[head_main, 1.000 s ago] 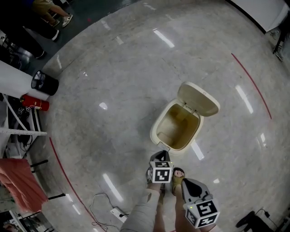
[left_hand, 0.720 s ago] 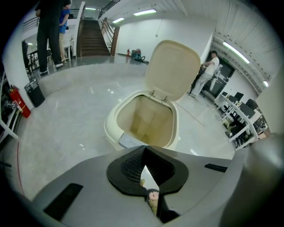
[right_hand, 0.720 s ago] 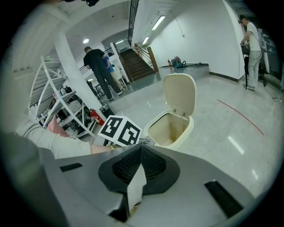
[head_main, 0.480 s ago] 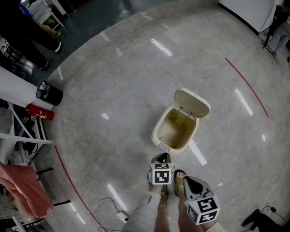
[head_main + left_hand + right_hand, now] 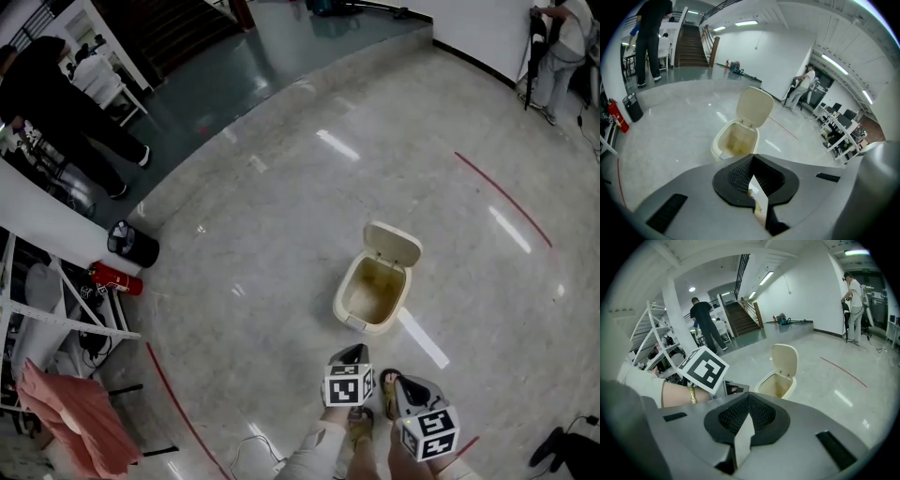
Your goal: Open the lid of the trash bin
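A cream trash bin (image 5: 373, 298) stands on the polished floor with its lid (image 5: 393, 246) tipped up and back, so the empty inside shows. My left gripper (image 5: 354, 351) hangs a short way in front of the bin, shut and holding nothing. Beside it my right gripper (image 5: 395, 383) is also shut and empty. In the left gripper view the bin (image 5: 733, 141) and raised lid (image 5: 755, 106) lie just beyond my left gripper (image 5: 752, 157). In the right gripper view the bin (image 5: 776, 385) sits past my right gripper (image 5: 749, 395), with the left gripper's marker cube (image 5: 703, 369) to the left.
A red fire extinguisher (image 5: 116, 279) and a black bucket (image 5: 132, 245) stand beside a white rack (image 5: 49, 314) at the left. A red cloth (image 5: 73, 424) hangs lower left. A cable (image 5: 246, 452) lies near my feet. People stand far left (image 5: 58, 103) and far right (image 5: 560, 45).
The bin looks smaller and farther off in the head view, which now takes in more floor. Its lid stays up. Both grippers keep their place near my feet.
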Action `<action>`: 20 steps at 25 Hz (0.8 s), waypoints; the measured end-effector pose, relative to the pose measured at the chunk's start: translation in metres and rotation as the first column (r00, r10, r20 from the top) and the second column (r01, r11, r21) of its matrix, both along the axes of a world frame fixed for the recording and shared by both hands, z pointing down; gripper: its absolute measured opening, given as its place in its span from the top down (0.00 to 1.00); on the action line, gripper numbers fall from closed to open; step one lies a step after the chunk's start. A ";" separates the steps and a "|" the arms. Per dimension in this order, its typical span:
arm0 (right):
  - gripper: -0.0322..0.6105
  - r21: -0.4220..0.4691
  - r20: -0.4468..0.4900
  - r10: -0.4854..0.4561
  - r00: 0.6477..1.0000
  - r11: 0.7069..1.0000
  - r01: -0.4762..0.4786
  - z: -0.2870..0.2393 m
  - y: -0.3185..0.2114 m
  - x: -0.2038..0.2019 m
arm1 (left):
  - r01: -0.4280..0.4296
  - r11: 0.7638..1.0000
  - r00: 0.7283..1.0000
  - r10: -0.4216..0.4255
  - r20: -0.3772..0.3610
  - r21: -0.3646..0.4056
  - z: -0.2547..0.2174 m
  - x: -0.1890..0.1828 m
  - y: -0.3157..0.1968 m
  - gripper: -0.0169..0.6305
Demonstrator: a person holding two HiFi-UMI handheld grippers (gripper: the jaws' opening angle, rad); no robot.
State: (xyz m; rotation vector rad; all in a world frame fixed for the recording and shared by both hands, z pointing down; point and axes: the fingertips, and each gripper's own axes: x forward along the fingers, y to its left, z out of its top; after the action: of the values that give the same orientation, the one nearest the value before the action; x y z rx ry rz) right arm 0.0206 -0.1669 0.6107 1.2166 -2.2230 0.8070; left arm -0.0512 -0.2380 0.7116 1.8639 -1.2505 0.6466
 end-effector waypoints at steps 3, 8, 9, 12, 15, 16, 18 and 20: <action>0.95 0.020 -0.004 0.006 1.000 1.000 -0.006 -0.018 0.010 0.001 | -0.014 1.000 1.000 0.014 -0.004 0.023 -0.030 -0.002 0.018 0.97; 0.95 0.073 -0.014 0.029 0.999 0.997 -0.028 -0.050 0.024 0.008 | -0.067 0.995 0.998 0.066 0.013 0.077 -0.079 -0.003 0.048 0.97; 0.95 0.083 -0.017 0.033 0.999 0.996 -0.032 -0.056 0.027 0.009 | -0.077 0.993 0.997 0.076 0.015 0.087 -0.089 -0.004 0.054 0.97; 0.95 0.113 -0.023 0.044 0.999 0.993 -0.041 -0.075 0.036 0.008 | -0.089 0.990 0.996 0.088 0.009 0.111 -0.115 -0.007 0.072 0.97; 0.95 0.141 -0.026 0.046 0.999 0.989 -0.042 -0.092 0.046 0.004 | -0.104 0.985 0.995 0.104 0.005 0.134 -0.136 -0.010 0.090 0.97; 0.95 0.148 -0.026 0.043 0.999 0.988 -0.039 -0.096 0.051 0.003 | -0.107 0.984 0.994 0.108 0.003 0.141 -0.142 -0.010 0.096 0.97; 0.95 0.162 -0.026 0.041 0.999 0.986 -0.037 -0.102 0.061 0.003 | -0.104 0.982 0.994 0.106 -0.007 0.160 -0.151 -0.011 0.108 0.97; 0.95 0.177 -0.019 0.045 0.999 0.983 -0.040 -0.111 0.069 0.003 | -0.093 0.979 0.995 0.098 -0.023 0.180 -0.162 -0.012 0.115 0.97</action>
State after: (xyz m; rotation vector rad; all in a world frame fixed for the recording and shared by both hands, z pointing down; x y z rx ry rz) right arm 0.0239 -0.0983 0.5001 1.3526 -2.2961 0.6185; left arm -0.0631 -0.1233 0.5499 2.0845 -1.2385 0.5682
